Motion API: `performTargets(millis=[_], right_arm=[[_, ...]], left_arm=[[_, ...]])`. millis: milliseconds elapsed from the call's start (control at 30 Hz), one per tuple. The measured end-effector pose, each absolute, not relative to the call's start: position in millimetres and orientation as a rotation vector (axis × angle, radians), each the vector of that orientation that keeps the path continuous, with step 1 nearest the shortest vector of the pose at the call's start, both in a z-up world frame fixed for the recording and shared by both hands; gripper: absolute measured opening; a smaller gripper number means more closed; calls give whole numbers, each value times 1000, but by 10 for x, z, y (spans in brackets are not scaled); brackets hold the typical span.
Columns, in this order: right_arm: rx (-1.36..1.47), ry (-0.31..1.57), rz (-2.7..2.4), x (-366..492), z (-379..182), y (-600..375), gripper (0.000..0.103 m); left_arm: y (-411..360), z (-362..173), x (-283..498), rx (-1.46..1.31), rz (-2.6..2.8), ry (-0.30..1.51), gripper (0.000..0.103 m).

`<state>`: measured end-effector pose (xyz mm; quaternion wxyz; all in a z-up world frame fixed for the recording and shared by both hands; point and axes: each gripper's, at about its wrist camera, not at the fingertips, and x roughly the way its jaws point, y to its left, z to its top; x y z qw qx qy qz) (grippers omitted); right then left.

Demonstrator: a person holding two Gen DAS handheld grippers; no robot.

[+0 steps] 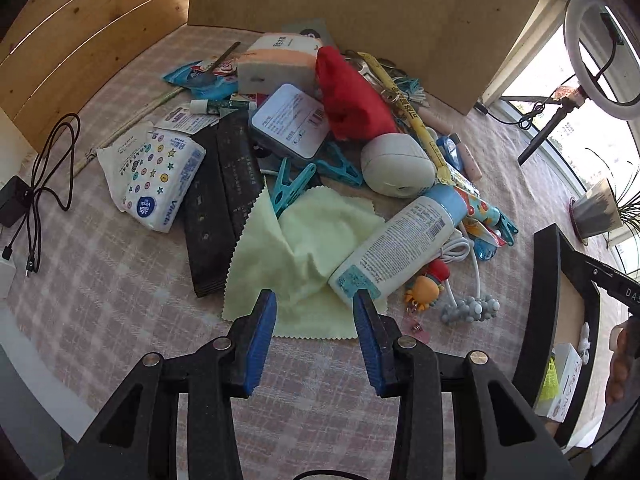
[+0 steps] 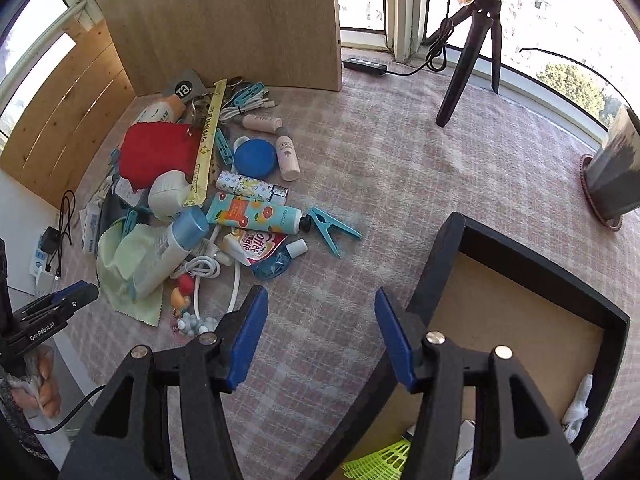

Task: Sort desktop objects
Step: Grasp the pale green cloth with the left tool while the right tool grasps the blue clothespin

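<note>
A heap of small objects lies on the checked tablecloth (image 1: 120, 280). In the left wrist view my left gripper (image 1: 316, 312) is open and empty, just above the near edge of a pale green cloth (image 1: 296, 256), with a white bottle with a blue cap (image 1: 400, 240) close to its right finger. A red pouch (image 1: 352, 96), a grey tin (image 1: 292, 120) and a tissue pack (image 1: 156, 184) lie further back. My right gripper (image 2: 320, 312) is open and empty, over the left rim of a black tray (image 2: 540, 264). A teal clothes peg (image 2: 332, 232) lies ahead of it.
Wooden boards (image 2: 224, 20) wall the back and left. A tripod (image 2: 472, 48) and a plant pot (image 2: 612, 176) stand at the right. A charger with cables (image 1: 36, 188) lies at the left. The tray holds a yellow-green mesh item (image 2: 384, 456) and white items.
</note>
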<state>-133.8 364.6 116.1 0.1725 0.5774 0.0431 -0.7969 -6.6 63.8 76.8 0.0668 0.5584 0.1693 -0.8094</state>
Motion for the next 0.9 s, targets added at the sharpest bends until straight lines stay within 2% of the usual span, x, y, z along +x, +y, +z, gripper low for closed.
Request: performTargets(millis=[200,367,467,667,900], right_arm=[[1693,261,-2227,-1620,965,3587,55],[1706,230,-2206,-1802,902,3624,55],[1704,200,-2201,-1897,881,3632,55],[1712,161,-2161,-1995,751,3583,55],[1737,156,-2134,-2034,635,3579,55]], left_arm=[[557,570,-81,1718,-2400,568,35],[459,432,-207,1740,-2330,718,35],[450,389,-324,1752,-2281,748,35],[538,259,-490,1749,-2248,692,34],[665,273,-456,1728,-2292,622,24]])
